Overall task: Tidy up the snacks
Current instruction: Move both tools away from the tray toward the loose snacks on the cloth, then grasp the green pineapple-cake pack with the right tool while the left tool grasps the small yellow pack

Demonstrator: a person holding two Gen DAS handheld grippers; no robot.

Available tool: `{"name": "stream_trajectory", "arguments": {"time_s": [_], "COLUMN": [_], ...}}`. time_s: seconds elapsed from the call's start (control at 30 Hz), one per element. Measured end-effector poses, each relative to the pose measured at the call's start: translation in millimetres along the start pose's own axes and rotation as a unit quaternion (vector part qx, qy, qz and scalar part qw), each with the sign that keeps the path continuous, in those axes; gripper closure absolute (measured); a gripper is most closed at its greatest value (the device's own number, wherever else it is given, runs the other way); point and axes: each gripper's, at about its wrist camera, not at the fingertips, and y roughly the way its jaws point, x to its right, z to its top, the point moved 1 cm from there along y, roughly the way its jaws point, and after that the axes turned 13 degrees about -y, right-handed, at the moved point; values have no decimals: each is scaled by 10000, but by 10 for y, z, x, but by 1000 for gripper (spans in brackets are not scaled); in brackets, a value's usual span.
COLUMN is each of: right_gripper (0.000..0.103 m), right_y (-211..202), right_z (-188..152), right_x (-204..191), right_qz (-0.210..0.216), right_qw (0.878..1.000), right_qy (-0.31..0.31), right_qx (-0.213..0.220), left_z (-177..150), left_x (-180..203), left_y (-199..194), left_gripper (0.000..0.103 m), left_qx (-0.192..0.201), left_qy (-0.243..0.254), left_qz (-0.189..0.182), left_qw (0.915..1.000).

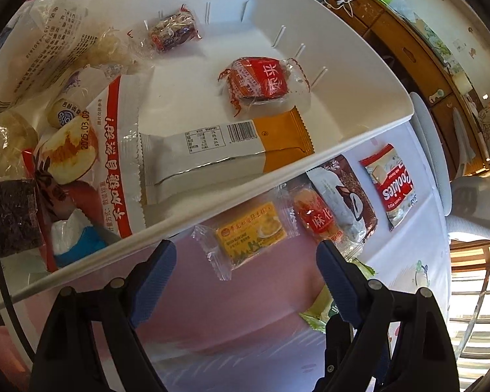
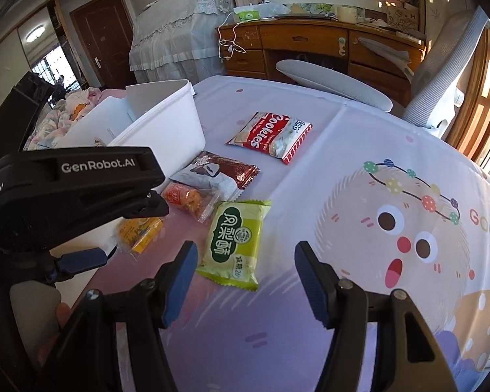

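A: Where are the snacks?
B: Five lie loose on the bench (image 2: 359, 150), on its cartoon-print cloth: a green pineapple-cake packet (image 2: 234, 243), a yellow mung-bean cake (image 1: 250, 233), an orange twist snack (image 1: 317, 217), a brown chocolate wrapper (image 1: 346, 192) and a red Cookies pack (image 2: 271, 137).

A: And the rest?
B: Inside the white bin (image 1: 359, 65). A red-wrapped sweet (image 1: 261, 83) and a dark nut bar (image 1: 171, 29) lie apart on its floor, a white-and-orange bar (image 1: 219, 153) sits by the near wall, and bigger bags are heaped at one end.

A: The left hand-held gripper (image 1: 246, 269)?
B: Released, jaws spread wide, holding nothing, hovering just at the bin's near rim with the yellow cake ahead between its fingers.

A: The right one?
B: The right hand-held gripper (image 2: 245, 281) is also released and empty, above the cloth, the green packet lying just ahead between its blue pads (image 2: 179, 282).
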Motion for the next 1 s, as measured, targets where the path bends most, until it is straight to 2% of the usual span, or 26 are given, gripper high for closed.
{"name": "stream_trajectory", "arguments": {"time_s": [0.3, 0.4, 0.57, 0.8, 0.9, 1.0], "right_gripper": [41, 41, 41, 52, 65, 66], "right_y": [118, 162, 209, 300, 308, 313], "right_z": [60, 88, 135, 152, 151, 158], "right_x": [94, 103, 69, -1, -10, 25], "right_qz": [441, 643, 681, 569, 393, 415], "right_qw": [9989, 9977, 9966, 9954, 9958, 9958], "right_qy": [57, -44, -267, -409, -472, -373], "right_qx": [-125, -208, -391, -656, -679, -732], "left_z": [111, 158, 236, 431, 503, 562], "left_x": [23, 41, 50, 11, -5, -31], "left_y": [181, 219, 267, 333, 350, 353], "left_gripper": [17, 24, 24, 25, 27, 31], "left_qx": [-240, -300, -439, -649, -698, -691], "left_qy": [-442, -604, -816, -901, -951, -948], "left_qz": [369, 496, 517, 600, 606, 629], "left_qw": [9981, 9965, 9944, 9920, 9912, 9911]}}
